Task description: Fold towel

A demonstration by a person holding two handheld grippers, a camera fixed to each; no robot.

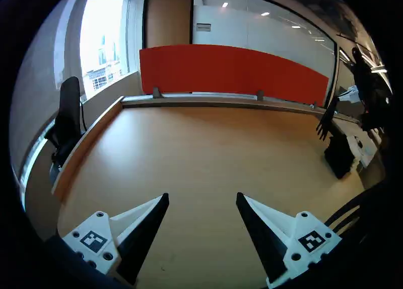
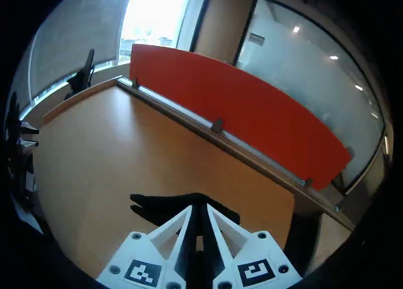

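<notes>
Two left gripper fingers spread wide, nothing between them, over bare wooden worktop near its front edge. Right gripper fingers pressed nearly together, pinching black towel. Towel bunched by worktop's right edge, dark cloth spilling out either side of fingertips. Beyond, red divider panel upright along worktop's far edge. Black office chair past left edge, bright window behind it.
</notes>
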